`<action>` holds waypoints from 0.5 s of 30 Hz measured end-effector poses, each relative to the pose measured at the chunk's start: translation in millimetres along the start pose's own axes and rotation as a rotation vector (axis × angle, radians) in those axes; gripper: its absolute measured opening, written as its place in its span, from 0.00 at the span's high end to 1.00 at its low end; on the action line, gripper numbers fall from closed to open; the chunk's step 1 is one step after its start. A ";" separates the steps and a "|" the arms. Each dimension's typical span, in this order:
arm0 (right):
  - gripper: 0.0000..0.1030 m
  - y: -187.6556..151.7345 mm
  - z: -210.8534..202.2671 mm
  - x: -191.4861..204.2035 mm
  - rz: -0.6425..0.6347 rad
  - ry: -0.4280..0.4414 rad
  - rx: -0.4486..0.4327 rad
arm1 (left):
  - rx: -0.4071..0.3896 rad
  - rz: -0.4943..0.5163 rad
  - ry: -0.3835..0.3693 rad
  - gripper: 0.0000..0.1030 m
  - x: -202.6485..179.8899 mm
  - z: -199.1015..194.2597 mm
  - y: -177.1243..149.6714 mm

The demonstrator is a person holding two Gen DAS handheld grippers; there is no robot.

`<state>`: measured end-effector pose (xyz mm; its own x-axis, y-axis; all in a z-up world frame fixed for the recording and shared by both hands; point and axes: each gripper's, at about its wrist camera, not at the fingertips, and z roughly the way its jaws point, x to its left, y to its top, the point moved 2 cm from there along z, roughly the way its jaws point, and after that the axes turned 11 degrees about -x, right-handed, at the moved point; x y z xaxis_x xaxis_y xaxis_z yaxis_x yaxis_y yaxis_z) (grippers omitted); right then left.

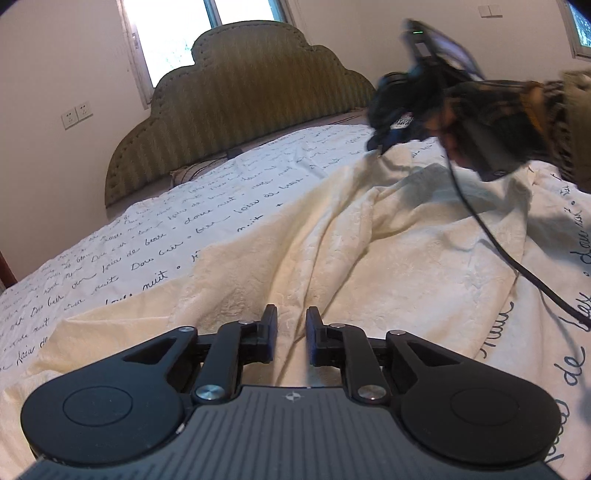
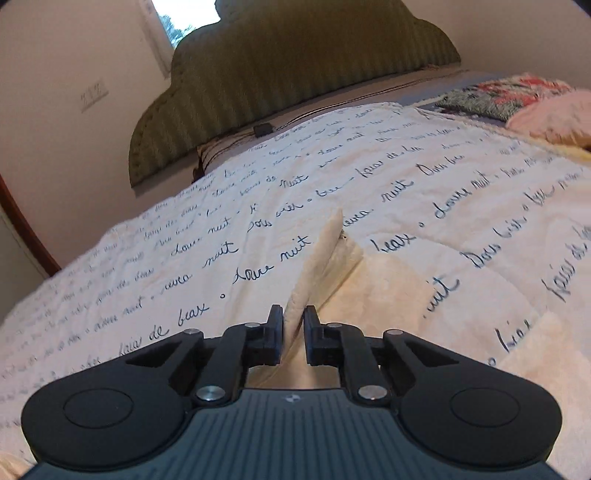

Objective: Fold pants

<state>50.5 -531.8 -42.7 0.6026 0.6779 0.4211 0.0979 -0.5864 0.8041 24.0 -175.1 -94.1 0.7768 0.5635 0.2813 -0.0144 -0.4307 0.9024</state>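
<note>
Cream, textured pants lie rumpled on the bed. In the left wrist view my left gripper is low over their near edge, its jaws narrowed on a small ridge of the fabric. My right gripper, blurred and held by a gloved hand, pinches a far corner of the pants and lifts it into a peak. In the right wrist view the right gripper is shut on a standing fold of the pants, which tapers away from the fingers.
A white bedspread with dark script covers the bed. A green padded headboard and a window stand behind. A black cable trails from the right gripper. Patterned and pink cloths lie at the far right.
</note>
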 end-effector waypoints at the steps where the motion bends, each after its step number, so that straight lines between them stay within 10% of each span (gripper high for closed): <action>1: 0.89 -0.3 -8.4 -10.6 0.052 0.013 -0.010 | 0.003 0.001 0.002 0.84 0.0 0.7 -0.3; 15: 0.88 -8.5 -49.2 -89.9 0.413 0.114 -0.074 | 0.008 0.037 0.032 0.77 -8.9 -0.1 -1.0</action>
<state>-43.5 -566.0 -66.7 0.4876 0.4404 0.7539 -0.1923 -0.7881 0.5848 17.1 -179.6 -97.6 0.7550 0.5693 0.3253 -0.0378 -0.4575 0.8884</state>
